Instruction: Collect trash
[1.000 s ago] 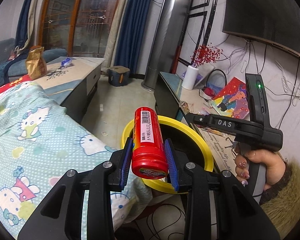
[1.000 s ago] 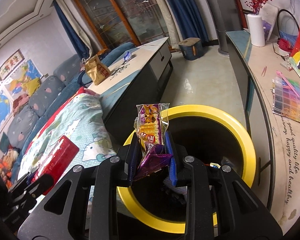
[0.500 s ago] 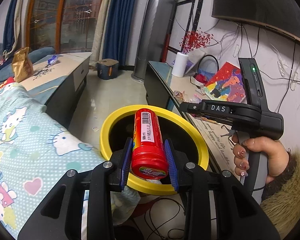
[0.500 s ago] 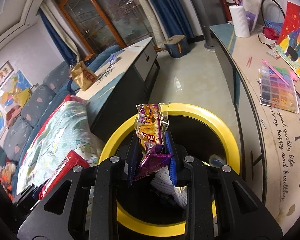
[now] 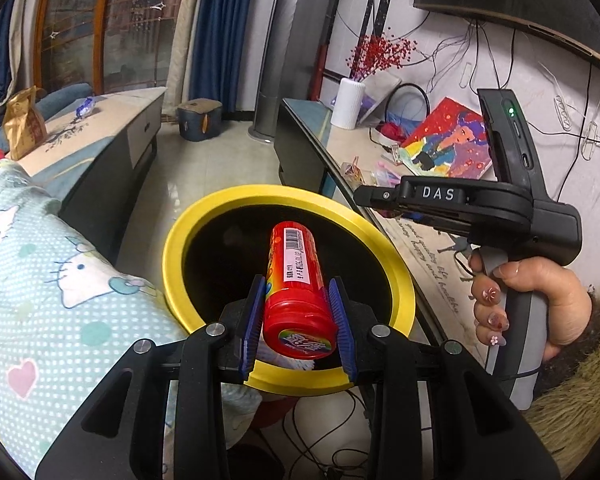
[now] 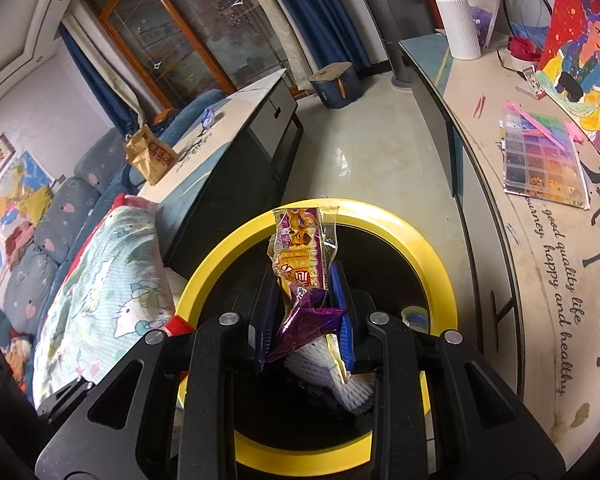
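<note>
My left gripper [image 5: 298,322] is shut on a red cylindrical snack can [image 5: 296,284] with a barcode label, held over the mouth of a black bin with a yellow rim [image 5: 236,204]. My right gripper [image 6: 302,316] is shut on a purple and gold snack wrapper [image 6: 302,248], held over the same bin, whose yellow rim [image 6: 428,248] shows in the right wrist view. White foam netting [image 6: 332,376] and other trash lie inside the bin. The right gripper's body [image 5: 480,204] and the hand on it show in the left wrist view, to the right of the bin.
A Hello Kitty blanket [image 5: 40,280] lies left of the bin. A low table [image 6: 228,128] holds a brown paper bag [image 6: 148,156] and a blue wrapper [image 6: 208,117]. A long counter [image 6: 540,240] on the right carries a bead box, paintings and a white vase [image 6: 458,26].
Both grippers moved further over the bin opening, each still holding its item. The view swung right, away from the blanket.
</note>
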